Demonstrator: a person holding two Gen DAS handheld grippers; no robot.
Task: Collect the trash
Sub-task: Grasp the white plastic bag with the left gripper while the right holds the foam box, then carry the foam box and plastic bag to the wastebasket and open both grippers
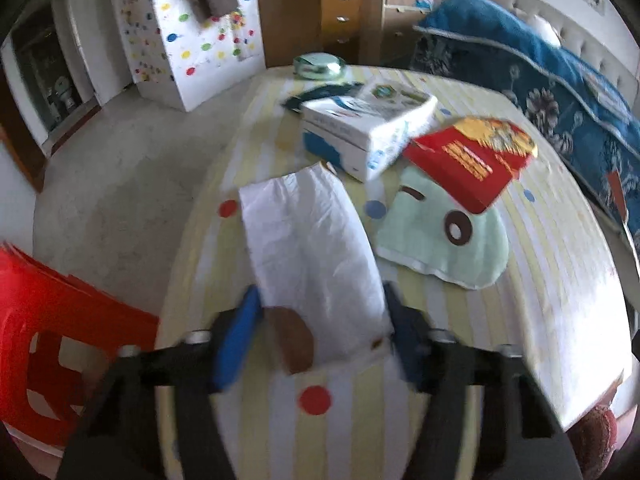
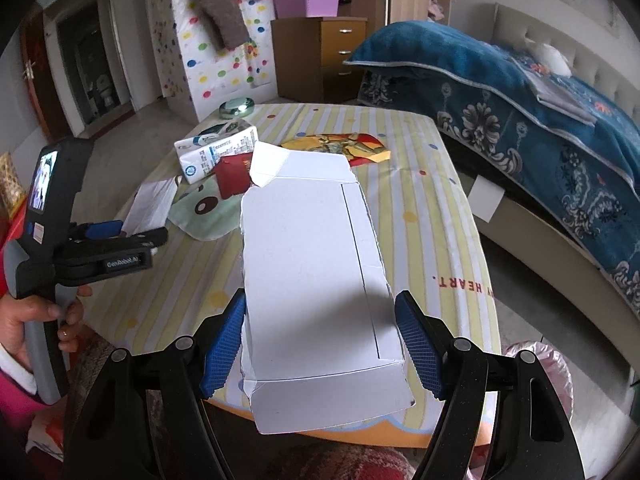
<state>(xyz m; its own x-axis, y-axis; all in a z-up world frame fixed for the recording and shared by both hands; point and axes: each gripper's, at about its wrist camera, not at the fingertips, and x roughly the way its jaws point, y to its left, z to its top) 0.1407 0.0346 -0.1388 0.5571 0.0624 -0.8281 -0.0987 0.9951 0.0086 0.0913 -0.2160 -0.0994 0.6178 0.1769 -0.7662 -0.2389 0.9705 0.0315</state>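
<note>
The striped yellow-and-white cloth-covered worktop (image 1: pixel 540 280) stretches ahead of both grippers, carrying the litter. Biggest of it is the flattened white cardboard box (image 2: pixel 312 280), which lies between the blue pads of the right gripper (image 2: pixel 320 344); its long axis runs straight away along the fingers. The left pad touches its edge while the right pad shows a sliver of gap, so I judge it clamped and lifted, though loosely. The left gripper (image 1: pixel 320 328) straddles the near end of a crumpled white paper bag (image 1: pixel 308 248), whose length also runs away from the fingers; both pads meet its edges, so it looks pinched. Beyond it, ahead and to the right, lie a white-and-blue carton (image 1: pixel 360 132) and a red-and-yellow wrapper (image 1: pixel 472 156) on a pale green cartoon-face mat (image 1: pixel 440 240). The left hand is nearer these.
</note>
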